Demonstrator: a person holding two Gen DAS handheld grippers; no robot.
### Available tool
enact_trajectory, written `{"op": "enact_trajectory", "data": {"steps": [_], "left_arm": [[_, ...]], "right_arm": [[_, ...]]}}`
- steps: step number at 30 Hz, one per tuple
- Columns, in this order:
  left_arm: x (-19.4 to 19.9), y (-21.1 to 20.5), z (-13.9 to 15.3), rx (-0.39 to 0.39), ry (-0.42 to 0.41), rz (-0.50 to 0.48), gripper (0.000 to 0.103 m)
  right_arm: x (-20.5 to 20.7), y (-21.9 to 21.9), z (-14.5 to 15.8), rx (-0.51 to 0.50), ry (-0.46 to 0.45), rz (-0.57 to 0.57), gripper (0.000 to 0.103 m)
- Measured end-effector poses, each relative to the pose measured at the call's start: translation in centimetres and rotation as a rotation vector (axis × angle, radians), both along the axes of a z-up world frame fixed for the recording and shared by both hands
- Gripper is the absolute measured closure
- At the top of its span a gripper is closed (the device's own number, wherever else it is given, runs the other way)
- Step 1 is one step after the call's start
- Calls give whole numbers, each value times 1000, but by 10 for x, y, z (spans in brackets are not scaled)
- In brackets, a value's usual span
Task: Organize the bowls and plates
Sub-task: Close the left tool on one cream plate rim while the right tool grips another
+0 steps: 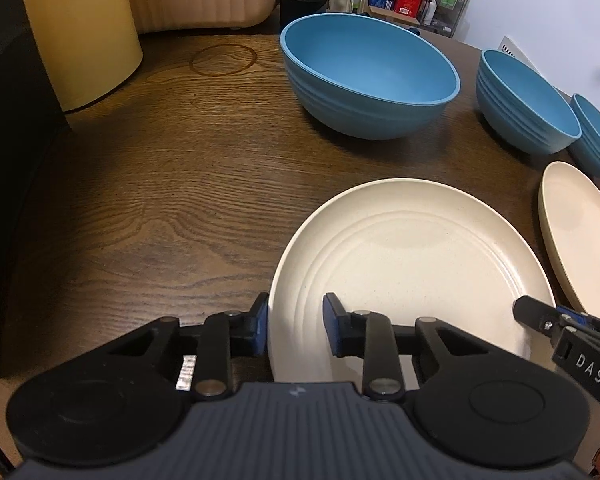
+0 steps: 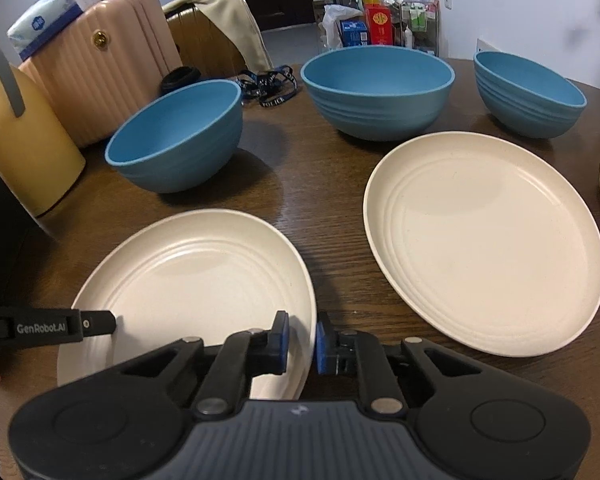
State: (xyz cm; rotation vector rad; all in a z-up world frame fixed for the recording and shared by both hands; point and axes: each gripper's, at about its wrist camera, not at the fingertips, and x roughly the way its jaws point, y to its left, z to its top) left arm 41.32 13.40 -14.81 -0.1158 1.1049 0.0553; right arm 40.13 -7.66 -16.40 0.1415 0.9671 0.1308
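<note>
1. Here, near plate (image 1: 412,264): cream, round, so no long axis to line up with; flat or nearly flat on the table (image 1: 140,200), directly ahead of and below both tools.
2. Caught from two opposite sides, so the line between the grips runs straight across its middle; probably ready for a two-handed lift.
3. Left hand-held gripper (image 1: 296,322): at the plate's left rim, one pad outside against the edge, the other inside on the ridged slope; narrowed to a moderate gap and seemingly clamped on that rim.
4. Right hand-held gripper (image 2: 302,342): at the plate's right rim, jaws almost together, the thin edge pinched between the blue pads.
5. Neither hand nearer than the other; both already on the near plate.
6. Second plate (image 2: 484,240): right of the near plate, apart from it, flat on the table; a likely stacking spot, reached by carrying rightward.
7. Blue bowls (image 2: 380,92): in a row beyond the near plate, well apart from it, clear of a rightward path.
8. Risk, as a judgement: uneven lifting would tilt the plate and let the shallow rim slip from the pads.
</note>
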Motion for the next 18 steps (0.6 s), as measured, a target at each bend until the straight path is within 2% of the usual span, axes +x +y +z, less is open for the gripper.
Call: {"op": "enact_trajectory", "data": {"steps": [18], "left_arm": [[-56,25,13,6,-34,14,74]], "right_arm": [[-45,21,13,18,-55,48,91]]}}
